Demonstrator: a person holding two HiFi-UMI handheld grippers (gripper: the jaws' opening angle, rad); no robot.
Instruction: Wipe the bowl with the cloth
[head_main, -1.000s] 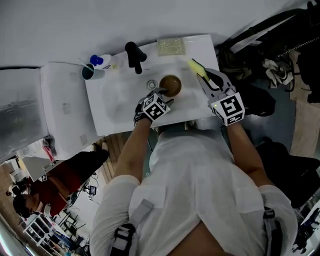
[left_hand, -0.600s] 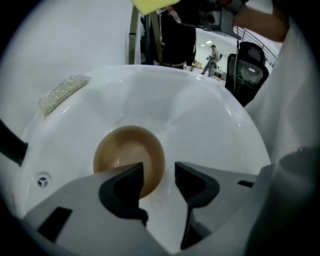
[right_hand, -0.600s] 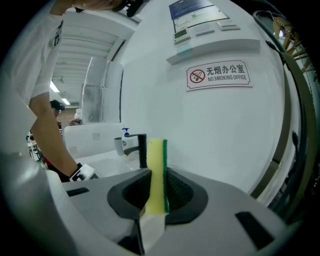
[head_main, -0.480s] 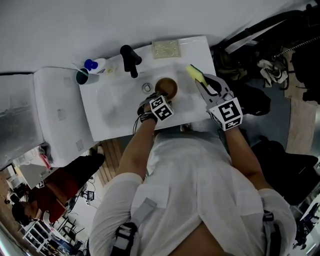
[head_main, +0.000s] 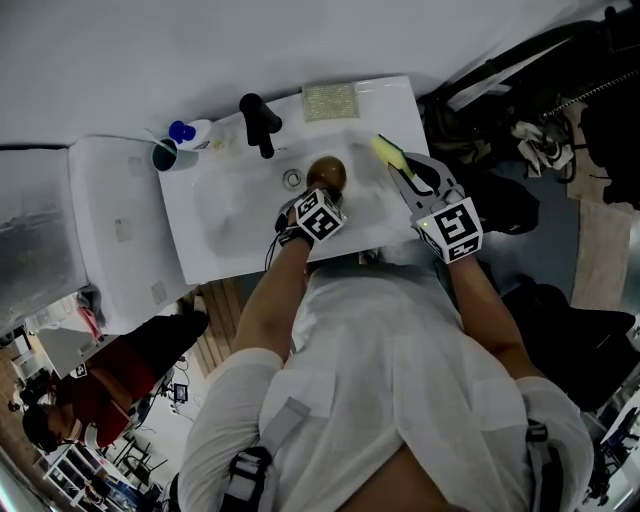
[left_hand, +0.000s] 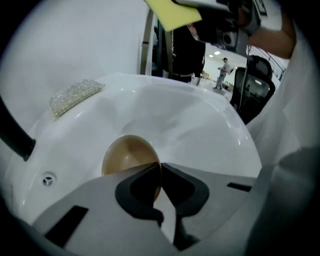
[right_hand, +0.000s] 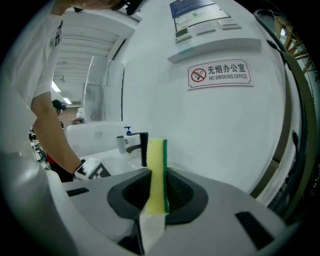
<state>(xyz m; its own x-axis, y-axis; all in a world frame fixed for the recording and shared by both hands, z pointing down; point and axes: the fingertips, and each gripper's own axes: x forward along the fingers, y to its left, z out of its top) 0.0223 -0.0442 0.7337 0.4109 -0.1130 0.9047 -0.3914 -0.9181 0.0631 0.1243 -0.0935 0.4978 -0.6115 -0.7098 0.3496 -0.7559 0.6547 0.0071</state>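
A brown bowl (head_main: 328, 172) lies tilted in the white sink basin (head_main: 230, 210). My left gripper (head_main: 317, 194) is at its near edge, and in the left gripper view the left gripper (left_hand: 160, 172) is shut on the rim of the bowl (left_hand: 127, 157). Off to the right my right gripper (head_main: 402, 168) hovers above the sink's right side, shut on a yellow sponge with a green face (head_main: 387, 150). The right gripper view has the sponge (right_hand: 157, 170) standing upright between the pads of the right gripper (right_hand: 158, 189), clear of the bowl.
A black faucet (head_main: 262, 118) stands at the back of the sink, with a blue-capped bottle (head_main: 195, 128) and a cup (head_main: 165, 152) to its left. A pale scrub pad (head_main: 330, 100) lies on the back ledge. The drain (head_main: 292, 178) is beside the bowl. Dark bags crowd the right.
My left gripper has come in against the bowl and closed on its rim. The right gripper has kept its hold on the sponge and shifted slightly left.
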